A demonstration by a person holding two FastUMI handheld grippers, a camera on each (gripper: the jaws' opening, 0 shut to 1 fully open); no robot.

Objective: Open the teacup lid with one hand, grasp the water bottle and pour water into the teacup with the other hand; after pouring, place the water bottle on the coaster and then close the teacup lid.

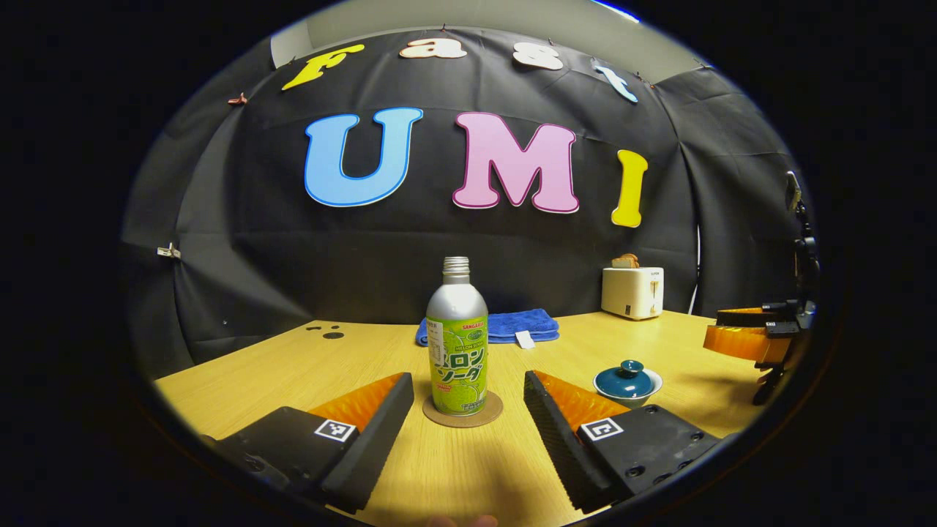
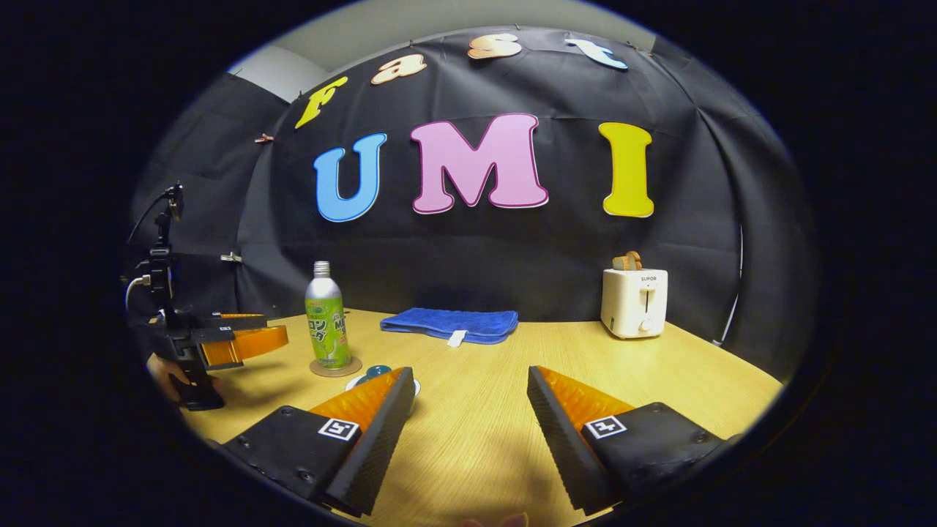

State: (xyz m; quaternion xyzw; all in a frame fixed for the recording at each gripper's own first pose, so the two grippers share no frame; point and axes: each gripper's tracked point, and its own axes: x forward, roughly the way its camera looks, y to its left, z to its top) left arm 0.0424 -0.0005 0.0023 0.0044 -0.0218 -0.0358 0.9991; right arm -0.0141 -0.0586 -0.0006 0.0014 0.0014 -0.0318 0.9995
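The tabletop (image 1: 278,366) carries a folded blue towel (image 1: 512,325) and a toaster (image 1: 632,292) at the back. The bottle (image 1: 457,344) stands upright on its coaster (image 1: 463,414), long axis vertical, open neck up (no cap on it). Just right of it sits the teacup (image 1: 628,382), lid on, knob up. The left gripper (image 1: 468,410) has its fingers spread wide, holding nothing, the bottle beyond the gap. The right gripper (image 2: 468,410) is likewise wide apart and empty, the teacup (image 2: 377,375) peeking past its left finger.

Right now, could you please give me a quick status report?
Both grippers, left and right, open, empty. Silver-green metal bottle upright on round cork coaster. Teal-lidded teacup closed. Path clear.
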